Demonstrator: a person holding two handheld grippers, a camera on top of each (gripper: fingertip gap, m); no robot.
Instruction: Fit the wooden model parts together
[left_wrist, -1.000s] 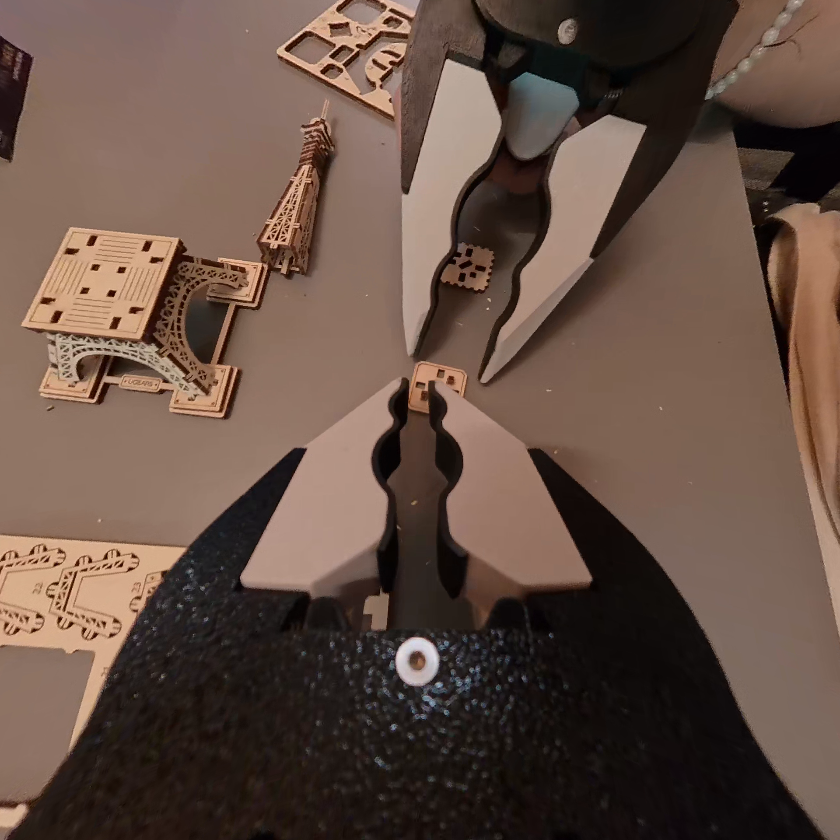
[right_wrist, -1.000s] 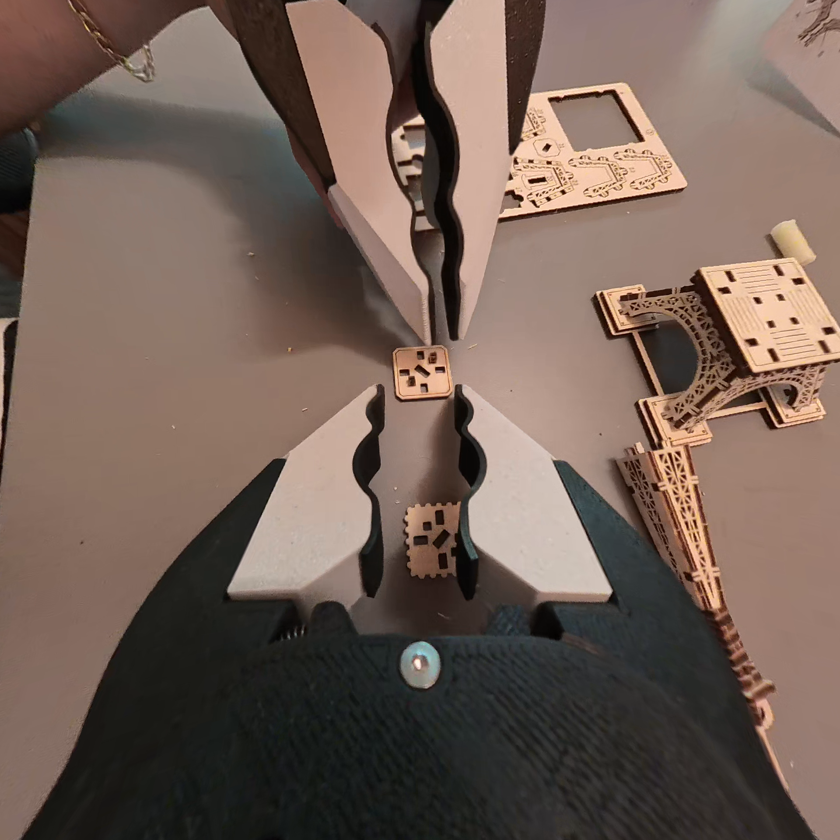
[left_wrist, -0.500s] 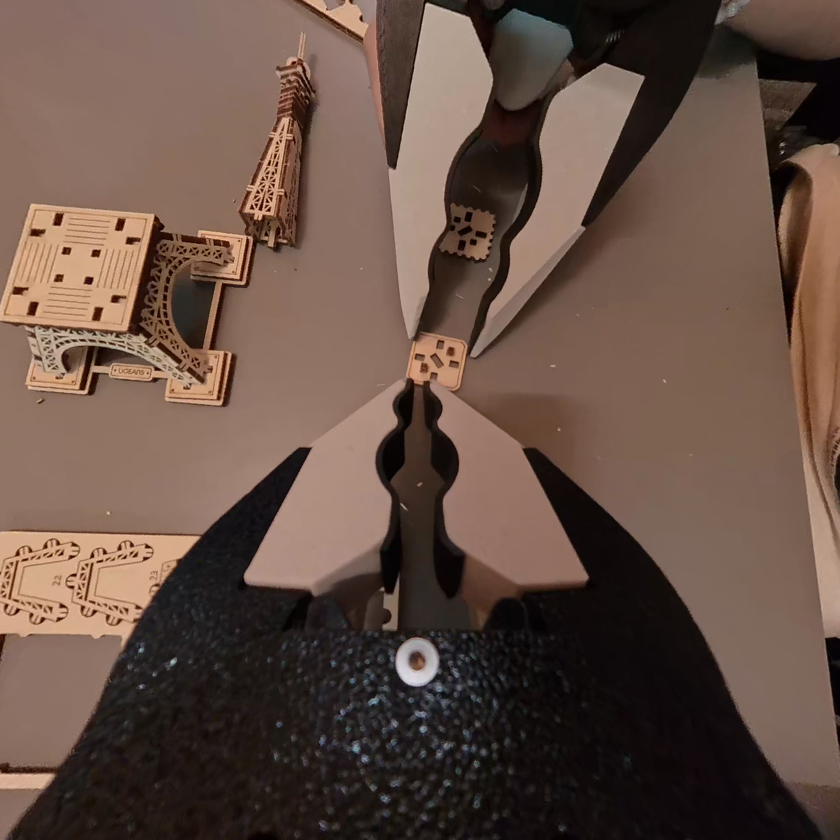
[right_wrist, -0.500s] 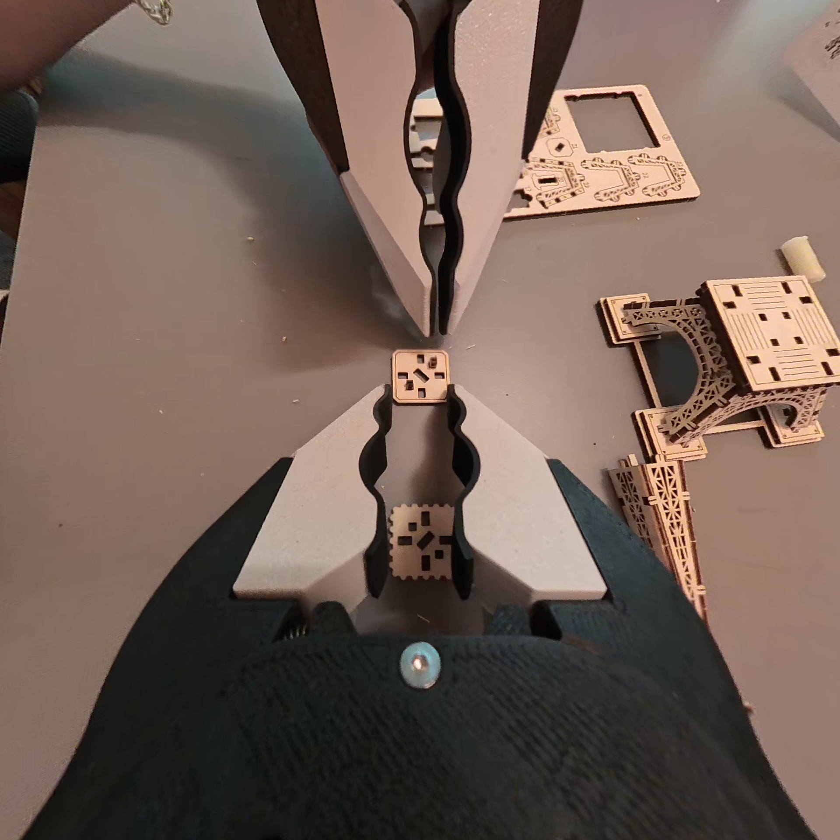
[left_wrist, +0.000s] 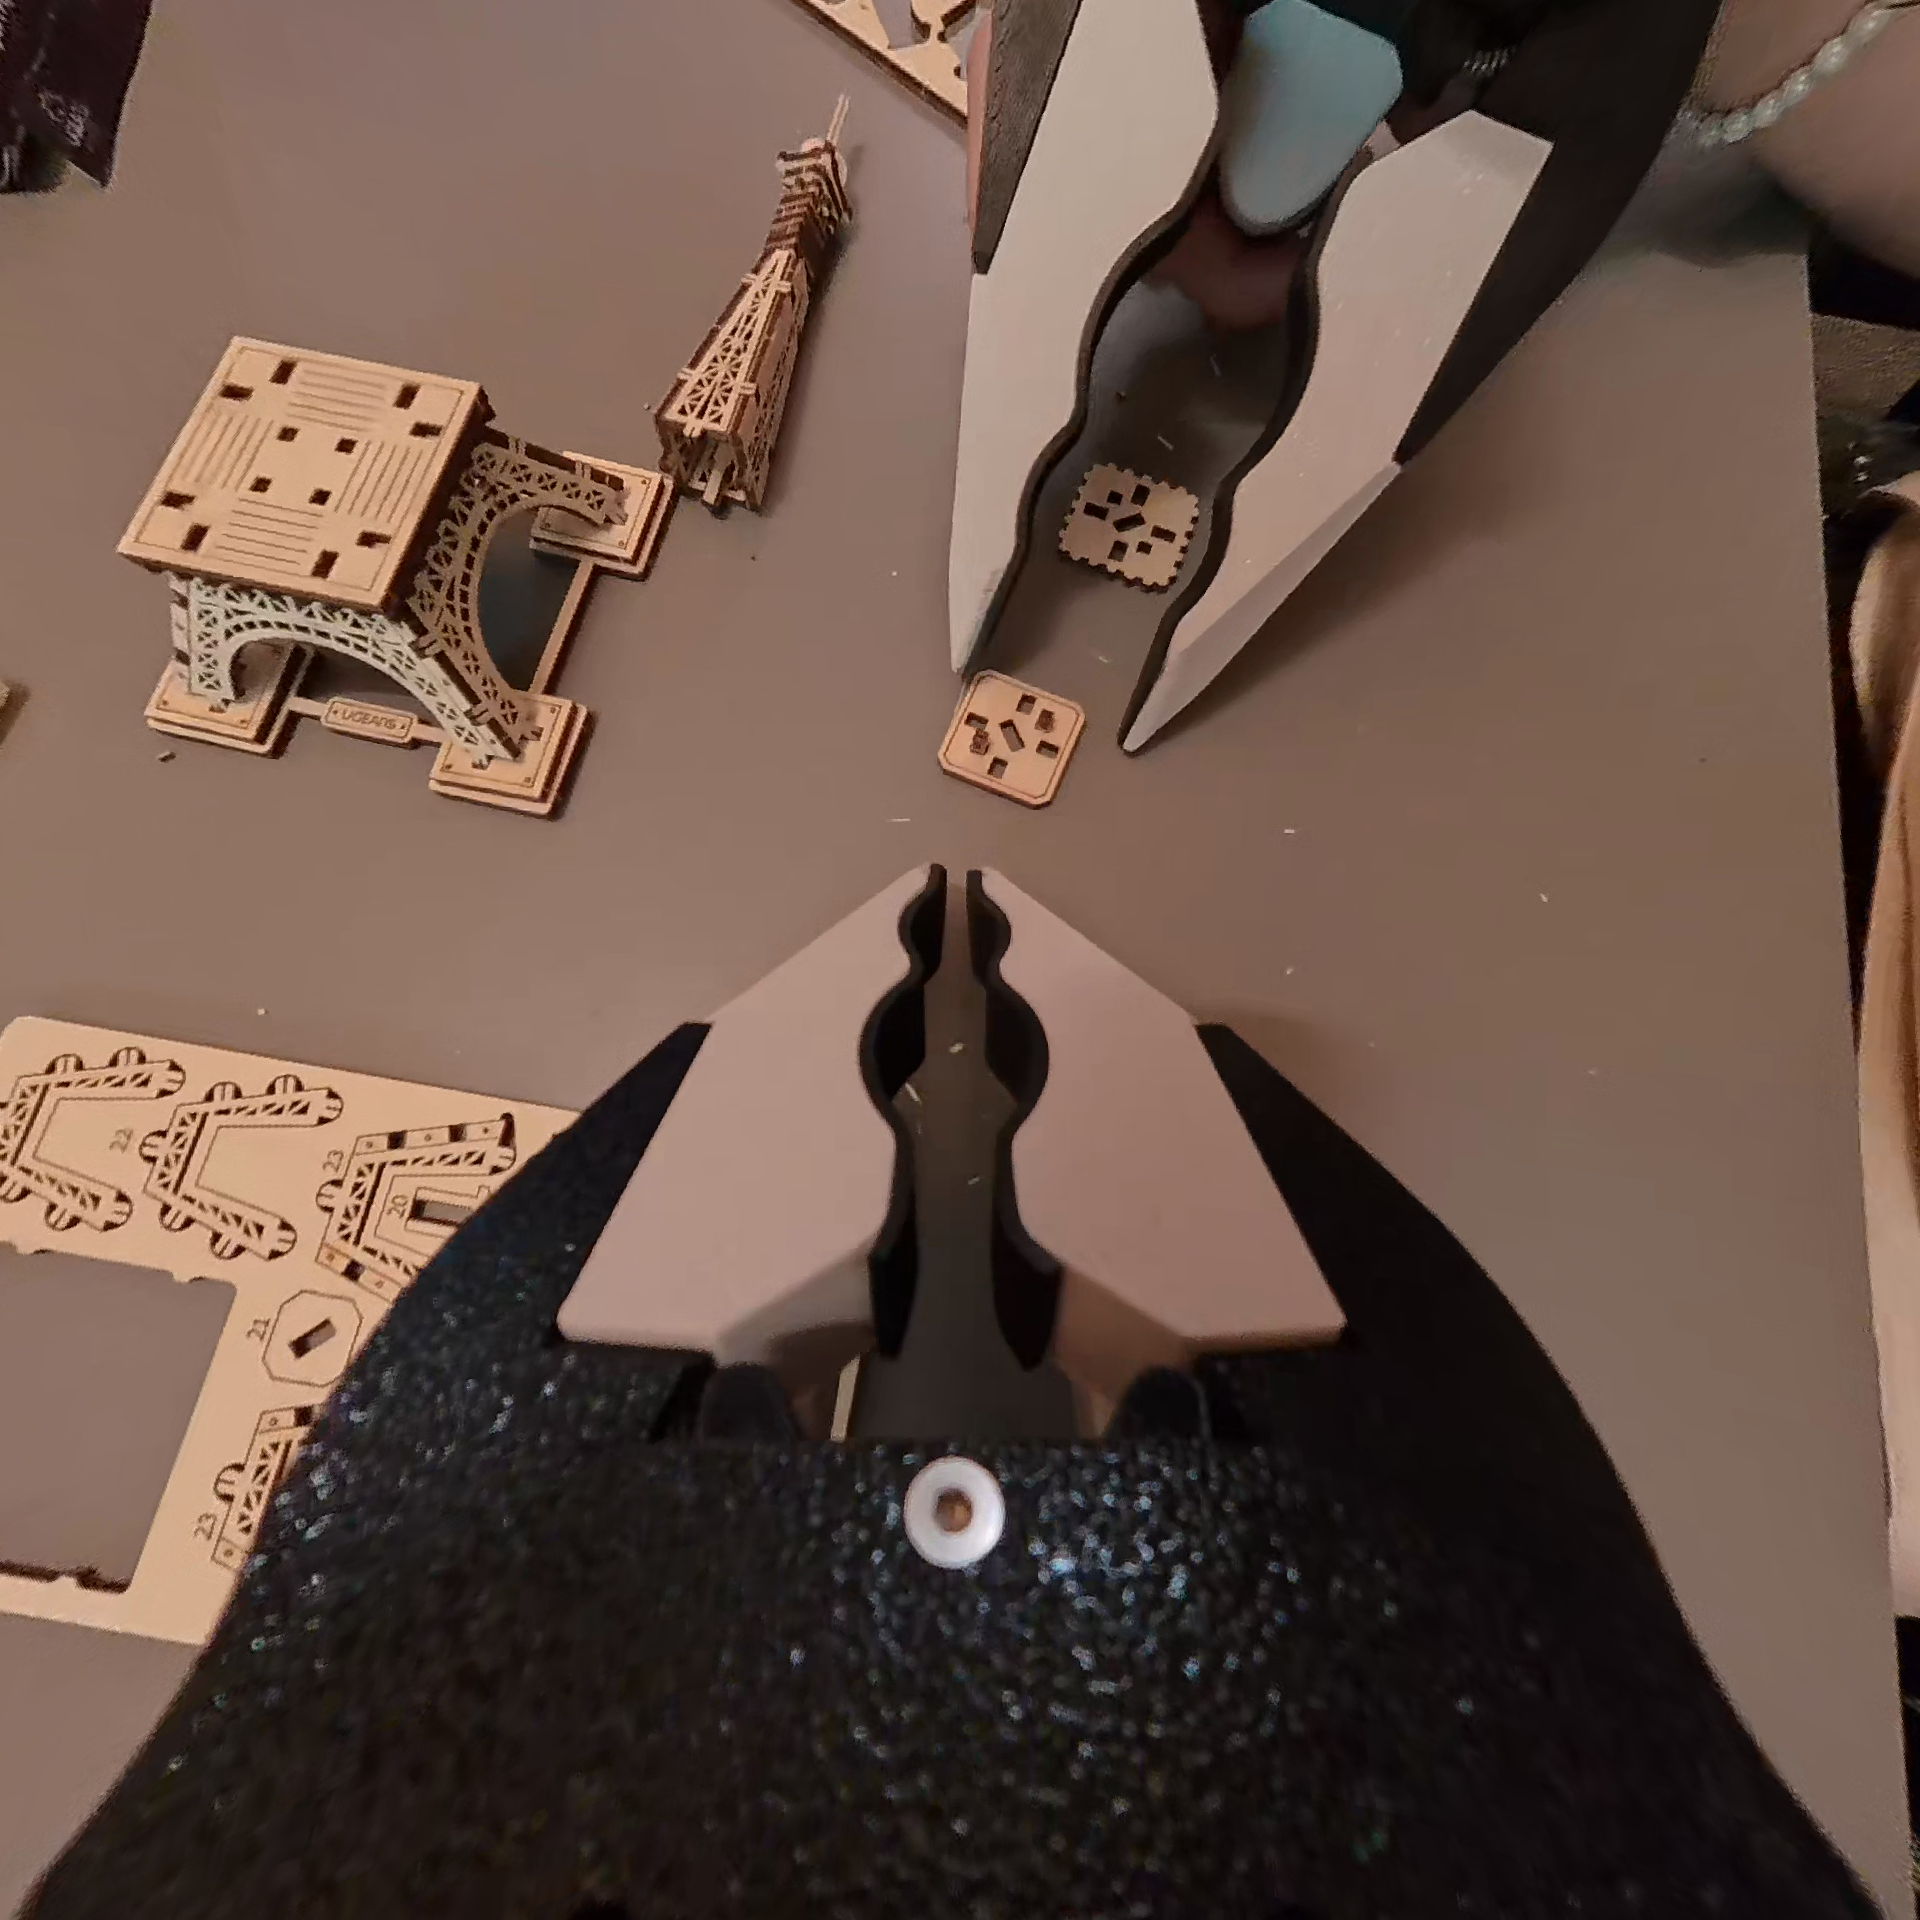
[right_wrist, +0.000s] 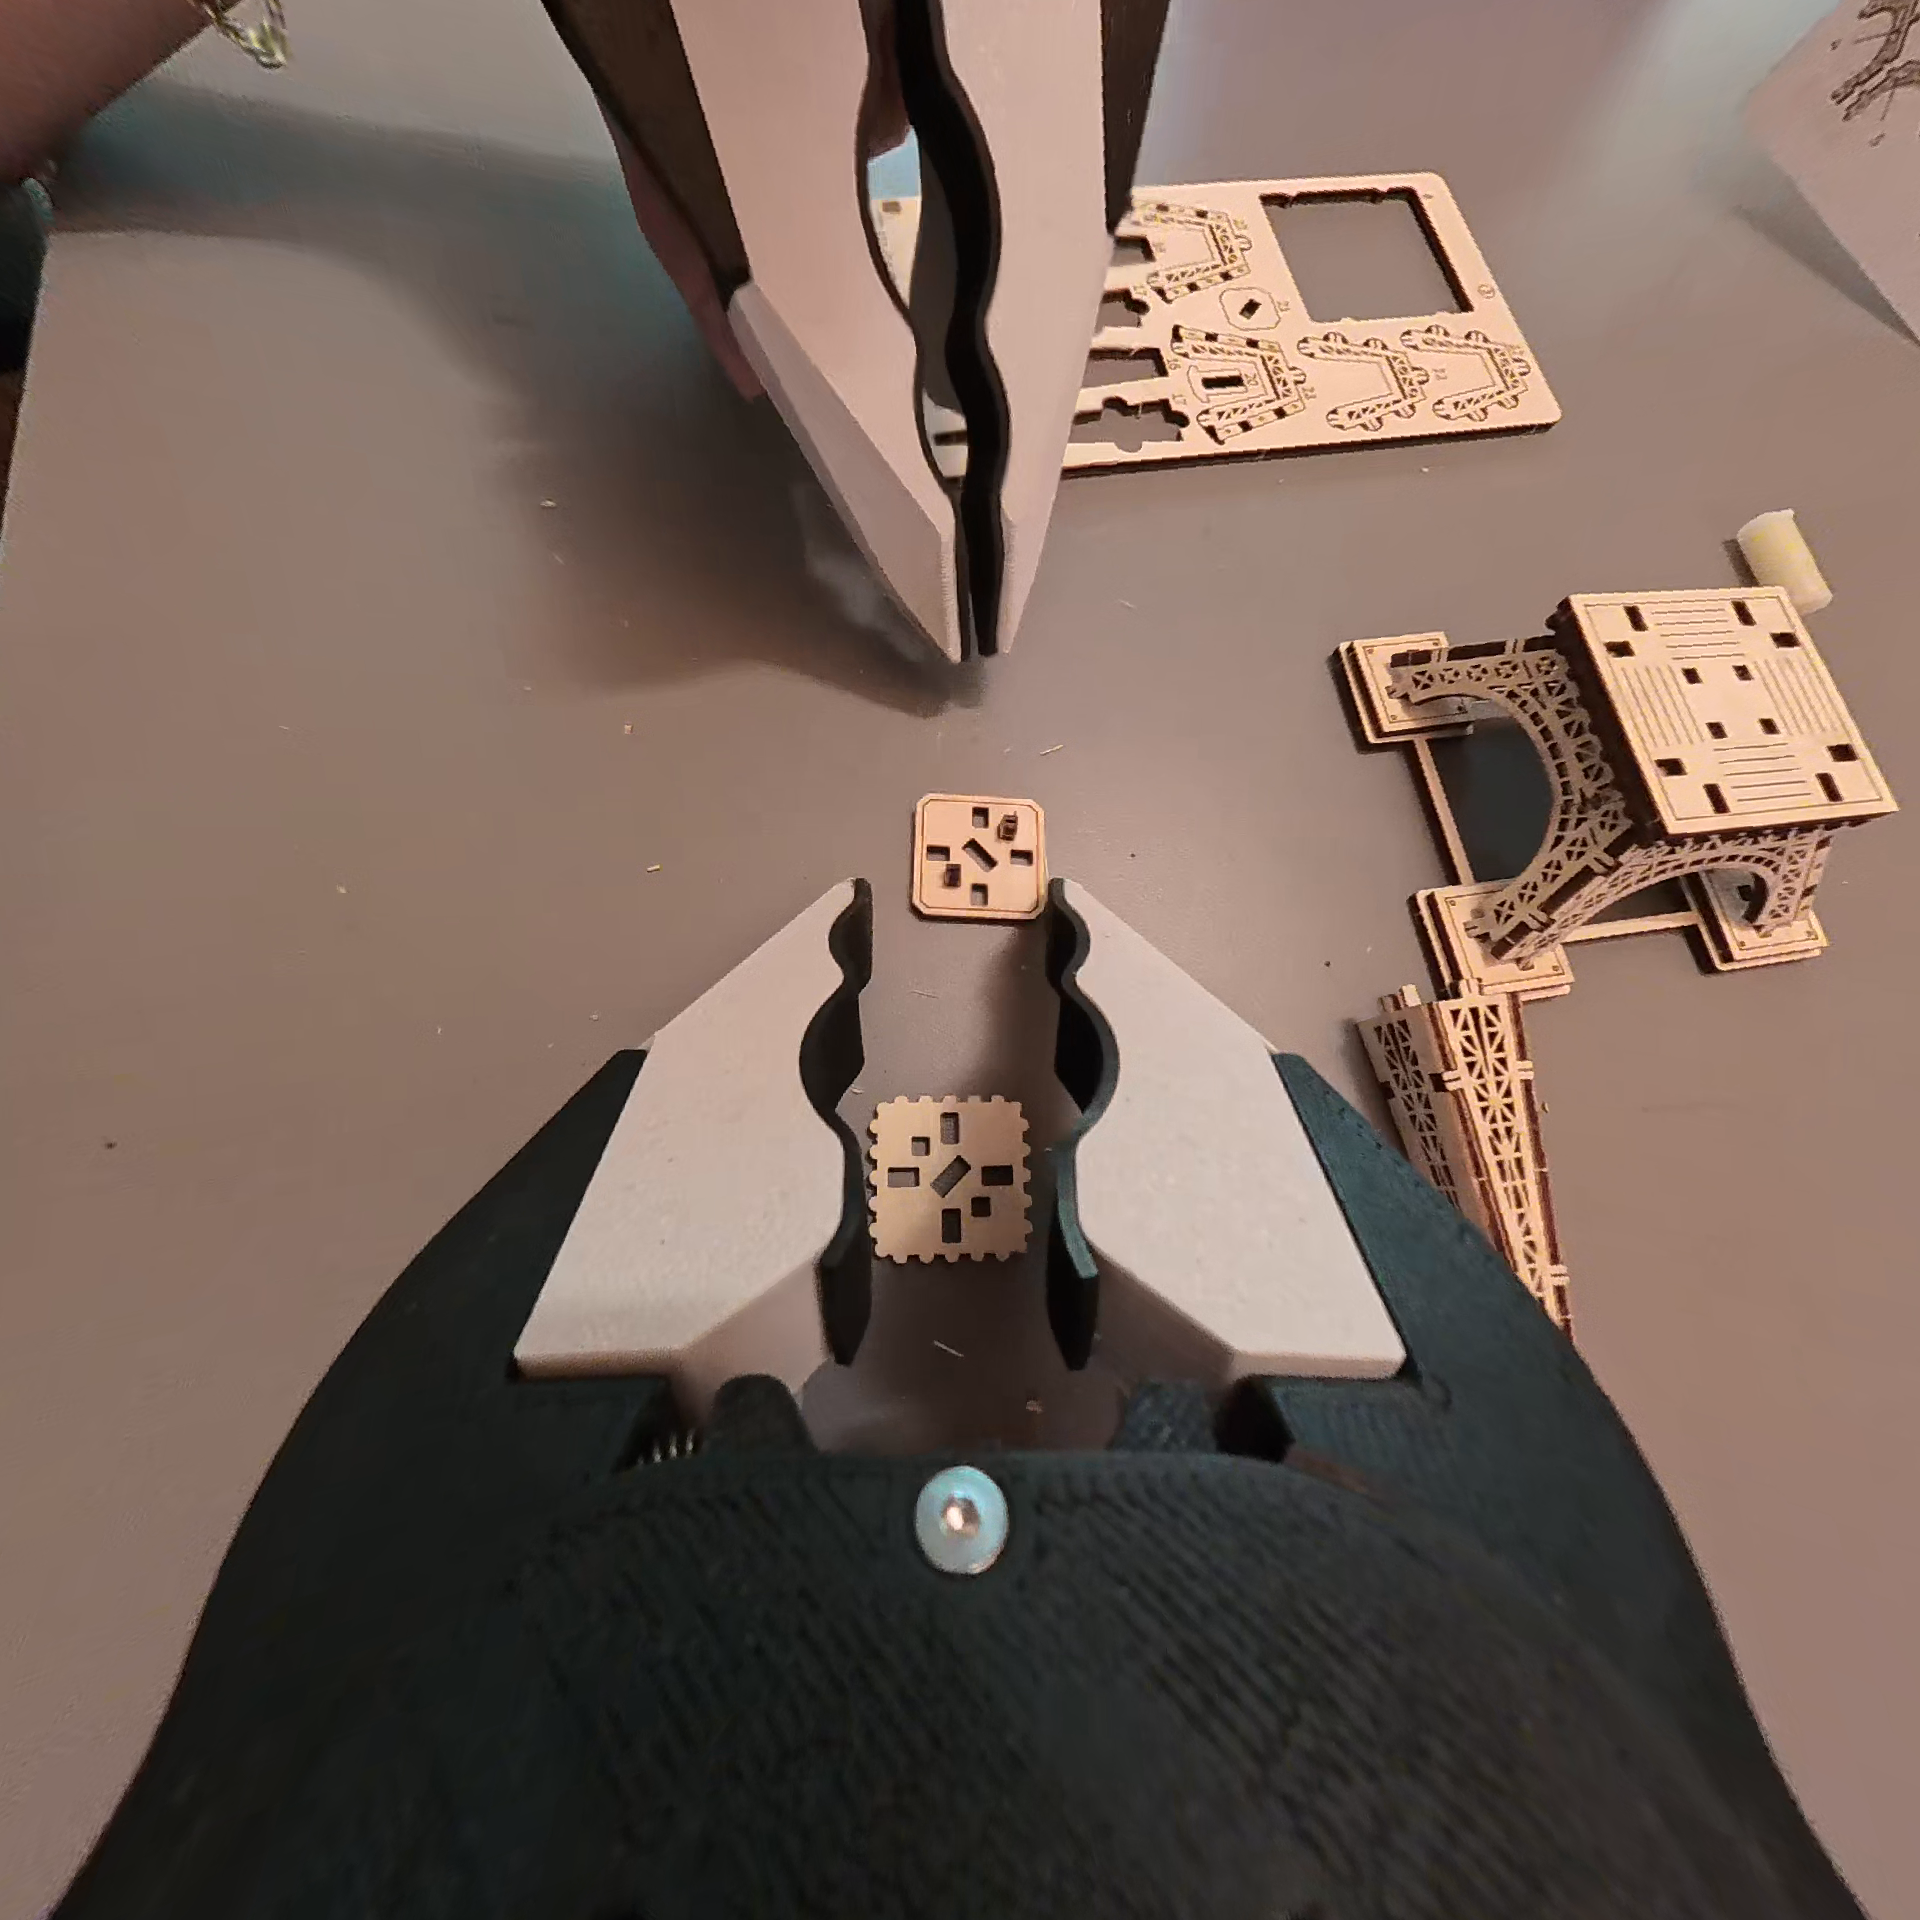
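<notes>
Plain grey bench, matte, dusted with little wood crumbs, dim warm light, not much else of the room showing.

Left wrist view: the left tool sits bottom centre, tips almost pinched together with nothing between them. Just above it lies the plate, a small slotted square flat on the bench. Higher up, the right tool is spread wide, with the toothed square lying between its fingers, not gripped. Tower base and spire are upper left, part sheet lower left.

Right wrist view: same deal flipped. Plate is just past the right tool tips, toothed square between the fingers, left tool at the top, nearly closed.

My guess: this is thin laser-cut ply, super light and stiff but snappy, especially the teeth. Lying flat there's no edge to grab, so I'd pinch across two opposite edges, gently, and expect it to skid on that smooth top.
</notes>
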